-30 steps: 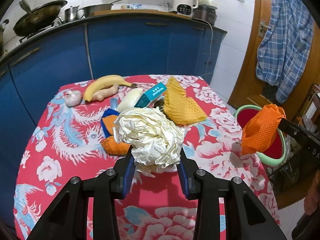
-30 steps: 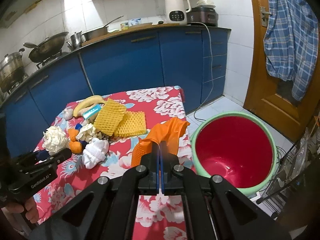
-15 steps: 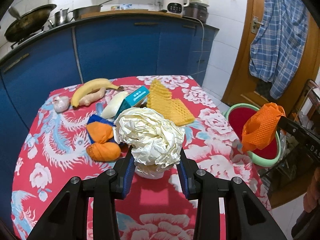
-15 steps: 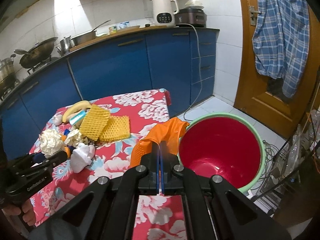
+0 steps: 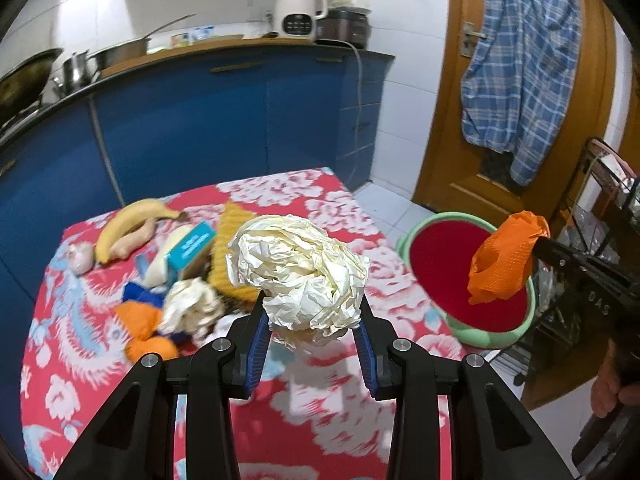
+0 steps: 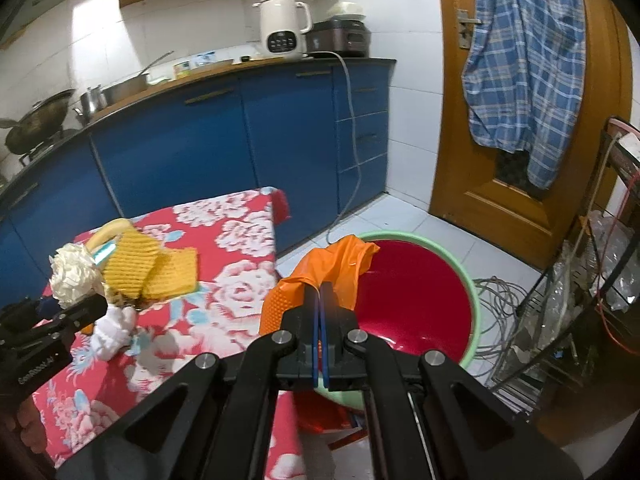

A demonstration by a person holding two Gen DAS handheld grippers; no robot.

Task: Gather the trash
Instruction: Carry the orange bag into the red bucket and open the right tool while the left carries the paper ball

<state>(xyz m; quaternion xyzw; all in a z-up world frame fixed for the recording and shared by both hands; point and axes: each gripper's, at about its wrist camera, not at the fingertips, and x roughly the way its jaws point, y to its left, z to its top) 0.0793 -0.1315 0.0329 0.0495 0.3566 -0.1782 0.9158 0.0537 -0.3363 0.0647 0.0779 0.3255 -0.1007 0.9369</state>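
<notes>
The left hand-held gripper (image 5: 312, 320) is clamped on a big crumpled ball of cream paper (image 5: 300, 276), held above the worktop (image 5: 316, 412) with its red floral cloth, near the right edge. The right hand-held gripper (image 6: 321, 304) has its jaws pressed together on a thin orange textured plastic sheet (image 6: 320, 276), which hangs over the near rim of the round green bucket with a red lining (image 6: 476, 312) standing on the floor just off the worktop's right edge.

To finish this step well, carry each piece fully past the rim to the middle of the opening before letting go. The sheet is light and may cling to the pads or drift, so release it low inside. The paper ball still has to cross the worktop's edge.

The bucket looks empty as far as its inside shows. More litter, including yellow foam netting (image 6: 132, 268), remains near the worktop's far left corner.
</notes>
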